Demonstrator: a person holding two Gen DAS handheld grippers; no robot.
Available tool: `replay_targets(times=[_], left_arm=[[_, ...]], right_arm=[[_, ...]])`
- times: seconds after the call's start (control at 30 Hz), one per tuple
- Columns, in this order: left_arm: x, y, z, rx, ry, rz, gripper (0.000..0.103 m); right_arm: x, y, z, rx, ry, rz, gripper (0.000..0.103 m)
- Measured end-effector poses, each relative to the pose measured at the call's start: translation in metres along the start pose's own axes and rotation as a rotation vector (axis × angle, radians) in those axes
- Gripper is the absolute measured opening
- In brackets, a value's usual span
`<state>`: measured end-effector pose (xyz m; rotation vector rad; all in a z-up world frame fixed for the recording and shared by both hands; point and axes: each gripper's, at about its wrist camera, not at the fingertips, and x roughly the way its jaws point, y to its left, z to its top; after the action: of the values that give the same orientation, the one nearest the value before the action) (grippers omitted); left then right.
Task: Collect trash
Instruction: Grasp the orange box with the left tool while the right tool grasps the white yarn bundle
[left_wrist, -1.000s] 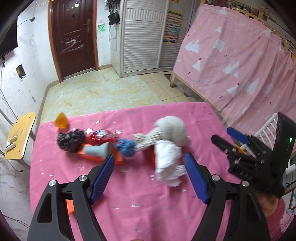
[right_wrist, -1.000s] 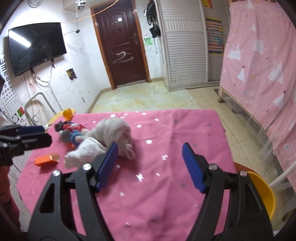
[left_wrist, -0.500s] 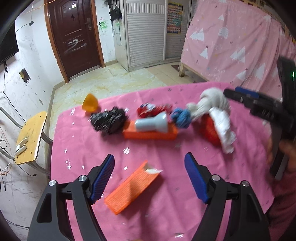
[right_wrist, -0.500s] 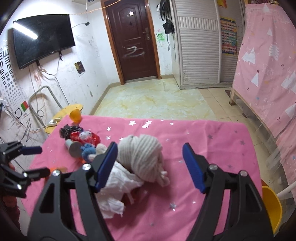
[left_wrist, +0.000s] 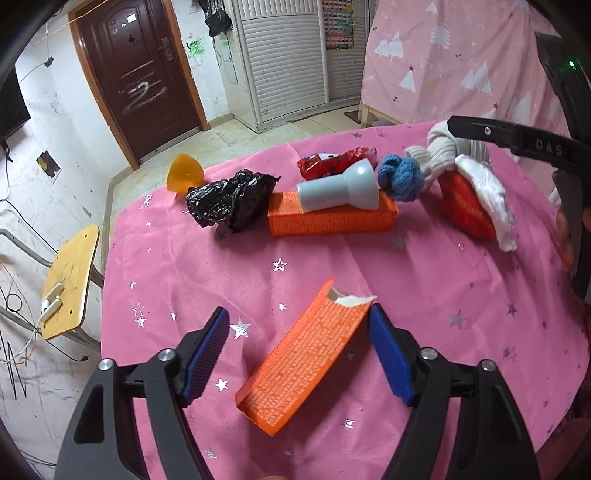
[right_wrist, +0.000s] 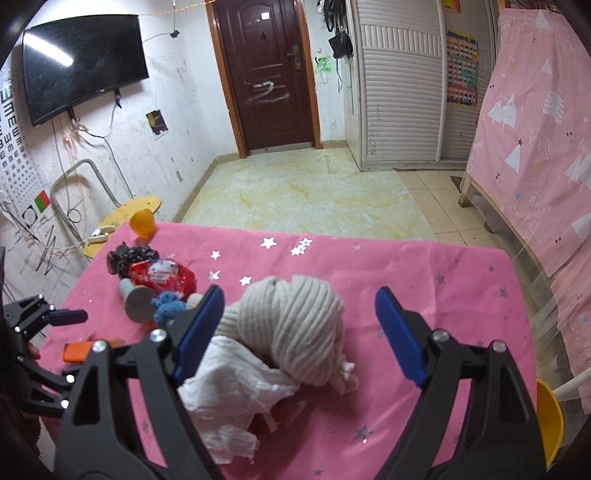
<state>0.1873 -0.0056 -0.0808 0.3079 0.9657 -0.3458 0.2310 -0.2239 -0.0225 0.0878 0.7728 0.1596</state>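
Observation:
On the pink star-print tablecloth (left_wrist: 424, 280) a torn orange box (left_wrist: 306, 354) lies flat between the blue pads of my left gripper (left_wrist: 299, 350). Its jaws are closing; the right pad is at the box's edge and the left pad stands clear of it. My right gripper (right_wrist: 299, 332) hangs over a beige knitted bundle (right_wrist: 295, 325) and crumpled white tissue (right_wrist: 229, 398). Its jaws are opening, with the bundle between them and not pressed. A red packet (left_wrist: 465, 210) lies under the tissue. One of the right gripper's fingers (left_wrist: 509, 138) shows at the right of the left wrist view.
Behind the torn box are a black crumpled bag (left_wrist: 229, 199), a long orange box (left_wrist: 332, 221) with a grey bottle (left_wrist: 340, 188) on it, a red wrapper (left_wrist: 332, 162), a blue knit ball (left_wrist: 400, 177) and an orange cup (left_wrist: 183, 177). A yellow bin (right_wrist: 546, 424) stands off the table's right edge, a yellow stool (left_wrist: 70, 280) off its left.
My left gripper swung left off the pile and sank over the torn orange box, its jaws narrowing. My right gripper moved up to the beige bundle and its jaws widened.

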Motion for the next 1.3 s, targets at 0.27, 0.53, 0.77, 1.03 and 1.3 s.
replay_targets(times=[0.27,0.53,0.77,1.03,1.3], left_arm=[[0.004,0.000,-0.007,0.008,0.000,-0.023,0.027],[-0.001,-0.007,-0.013,0.016,-0.026,-0.007,0.016],[-0.003,0.003,-0.015,-0.035,-0.019,-0.016,0.016],[-0.009,0.004,-0.017,-0.051,-0.021,-0.010,0.015],[-0.026,0.000,-0.015,-0.064,-0.051,0.006,0.012]], right_arm=[[0.010,0.002,0.002,0.002,0.014,-0.007,0.080],[0.018,0.001,0.000,0.014,0.039,0.009,0.080],[0.021,0.000,-0.002,0.033,0.051,0.052,0.058],[-0.010,-0.005,0.004,0.078,-0.056,0.063,0.055],[-0.033,-0.006,0.005,0.072,-0.103,0.059,0.055]])
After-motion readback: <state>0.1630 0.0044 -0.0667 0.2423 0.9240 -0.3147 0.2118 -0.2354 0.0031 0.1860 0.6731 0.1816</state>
